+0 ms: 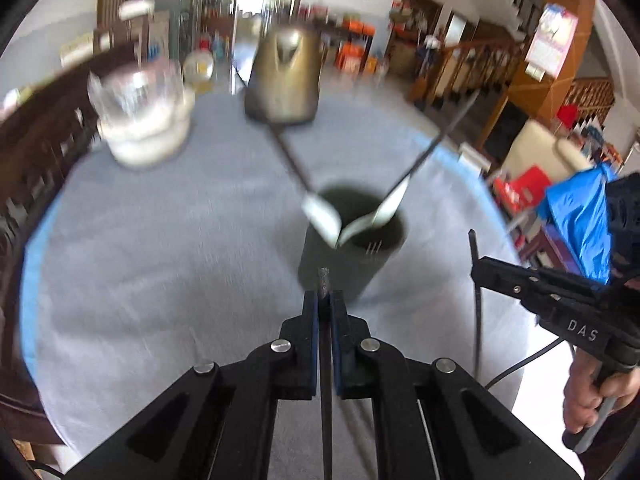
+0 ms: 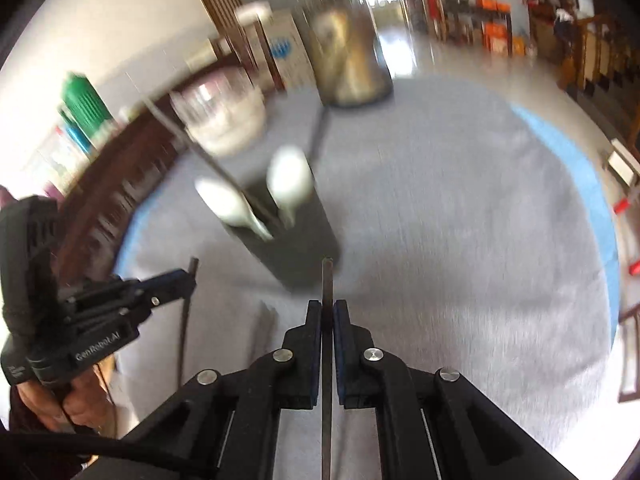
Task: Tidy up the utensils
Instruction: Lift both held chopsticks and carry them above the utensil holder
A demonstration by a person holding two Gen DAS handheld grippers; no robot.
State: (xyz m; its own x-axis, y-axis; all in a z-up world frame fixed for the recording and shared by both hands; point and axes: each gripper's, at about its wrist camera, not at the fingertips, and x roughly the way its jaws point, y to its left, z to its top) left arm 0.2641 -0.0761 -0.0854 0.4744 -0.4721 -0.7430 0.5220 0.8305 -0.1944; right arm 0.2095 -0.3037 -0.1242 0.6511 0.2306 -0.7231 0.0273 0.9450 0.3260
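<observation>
A dark round holder point(image 1: 352, 248) stands on the grey tablecloth, with two spoons point(image 1: 320, 216) bowl-up in it and fork tines showing inside. It also shows in the right wrist view point(image 2: 296, 240). My left gripper point(image 1: 324, 300) is shut on a thin dark utensil handle point(image 1: 323, 280), just in front of the holder. My right gripper point(image 2: 328, 308) is shut on another thin dark utensil handle point(image 2: 327, 280), also close to the holder. Each gripper shows in the other's view: the right gripper point(image 1: 476, 268) and the left gripper point(image 2: 192, 280), both holding a dark utensil.
A brass kettle point(image 1: 284, 76) and a glass jar on a white pot point(image 1: 140, 116) stand at the far side of the round table point(image 1: 160, 240). A dark wooden railing point(image 1: 40, 128) runs along the left. Both views are motion-blurred.
</observation>
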